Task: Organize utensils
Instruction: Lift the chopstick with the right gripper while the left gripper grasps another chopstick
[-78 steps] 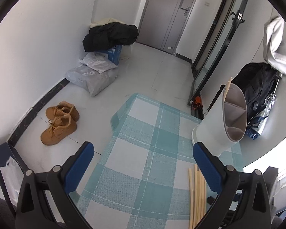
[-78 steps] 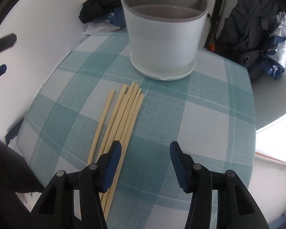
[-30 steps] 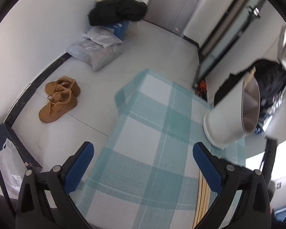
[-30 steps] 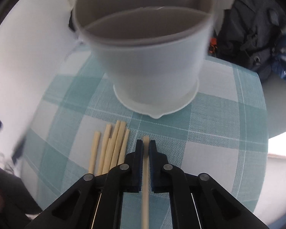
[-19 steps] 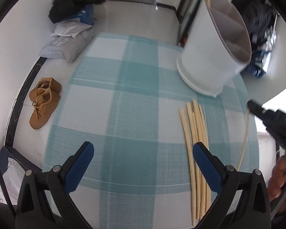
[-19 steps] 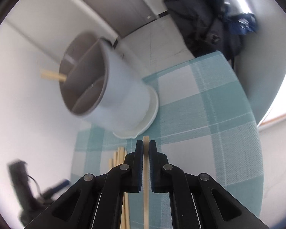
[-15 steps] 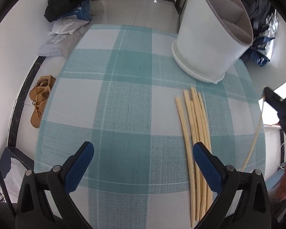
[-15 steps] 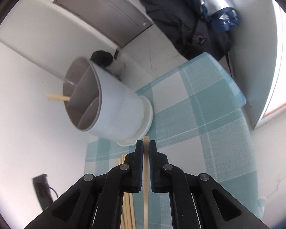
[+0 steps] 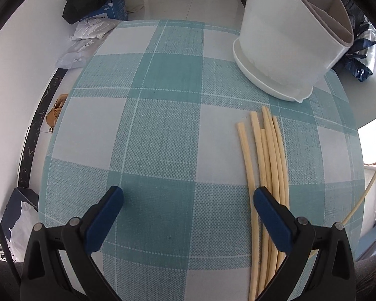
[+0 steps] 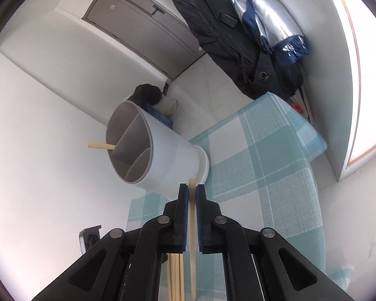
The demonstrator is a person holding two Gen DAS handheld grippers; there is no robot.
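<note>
A white utensil holder [image 9: 285, 47] with grey inner dividers stands upright on the checked table [image 9: 163, 125], one chopstick [image 10: 101, 146] poking from a compartment. Five pale wooden chopsticks [image 9: 265, 175] lie side by side just beside its base. A sixth chopstick [image 10: 192, 225] is clamped in the right tool [image 10: 192, 195], lifted off the table.

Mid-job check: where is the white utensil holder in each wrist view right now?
Left wrist: the white utensil holder fills the upper right, standing on the checked tablecloth beyond the loose chopsticks.
Right wrist: it sits left of centre, looking tipped sideways, just past the right tongs, which are shut on one chopstick.
Shared landmark: the checked tablecloth.
</note>
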